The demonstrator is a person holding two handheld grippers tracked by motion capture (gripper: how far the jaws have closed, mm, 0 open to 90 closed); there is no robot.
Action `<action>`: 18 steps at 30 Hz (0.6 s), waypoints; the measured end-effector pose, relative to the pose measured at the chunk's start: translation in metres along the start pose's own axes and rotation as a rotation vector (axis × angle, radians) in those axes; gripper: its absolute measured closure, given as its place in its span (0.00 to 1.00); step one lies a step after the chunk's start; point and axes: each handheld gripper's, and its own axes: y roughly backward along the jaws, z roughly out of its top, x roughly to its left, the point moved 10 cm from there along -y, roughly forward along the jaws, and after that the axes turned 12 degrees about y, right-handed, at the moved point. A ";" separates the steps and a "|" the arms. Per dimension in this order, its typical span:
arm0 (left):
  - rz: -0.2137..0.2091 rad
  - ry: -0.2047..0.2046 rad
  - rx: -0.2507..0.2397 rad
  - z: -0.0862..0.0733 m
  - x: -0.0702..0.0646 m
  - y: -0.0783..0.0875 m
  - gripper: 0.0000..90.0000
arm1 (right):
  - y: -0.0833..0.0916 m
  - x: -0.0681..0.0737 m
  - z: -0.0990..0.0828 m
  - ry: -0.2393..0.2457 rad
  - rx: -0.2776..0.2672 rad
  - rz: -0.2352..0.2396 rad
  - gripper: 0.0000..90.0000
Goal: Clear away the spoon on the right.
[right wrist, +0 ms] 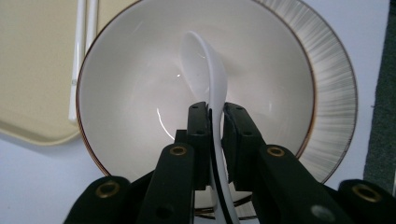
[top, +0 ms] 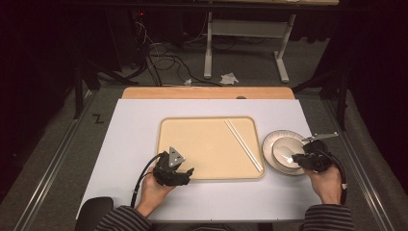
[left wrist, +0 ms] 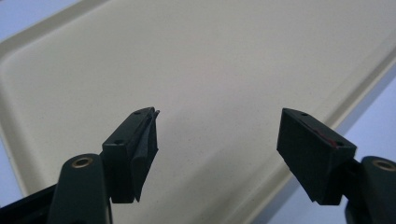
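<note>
Our right claw (right wrist: 215, 122) pinches the white spoon (right wrist: 205, 70) by its handle, long axis running straight ahead into the bowl (right wrist: 261, 56); left claw (left wrist: 217, 140) waits spread over the tray (left wrist: 224, 60).

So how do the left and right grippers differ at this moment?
The left gripper stands open with nothing between its jaws, hovering over the tray; the right gripper is shut on the white spoon by its handle. The left points at bare tray surface, the right into the bowl on the plate. Both are black, two-jawed and hand-held.
</note>
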 end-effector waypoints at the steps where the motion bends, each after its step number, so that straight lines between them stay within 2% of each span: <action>1: -0.001 0.002 0.002 0.000 0.000 0.000 0.32 | 0.000 0.000 0.000 -0.002 -0.004 0.006 0.92; 5: 0.002 -0.007 0.011 -0.002 0.000 -0.001 0.32 | -0.003 0.001 -0.002 0.006 0.005 0.013 0.92; 10: -0.006 -0.008 0.008 -0.003 -0.002 0.001 0.32 | -0.001 0.001 -0.001 0.014 0.004 0.000 0.92; 18: -0.006 -0.003 0.021 -0.005 -0.003 -0.001 0.32 | 0.011 -0.004 0.005 0.013 -0.055 -0.027 0.92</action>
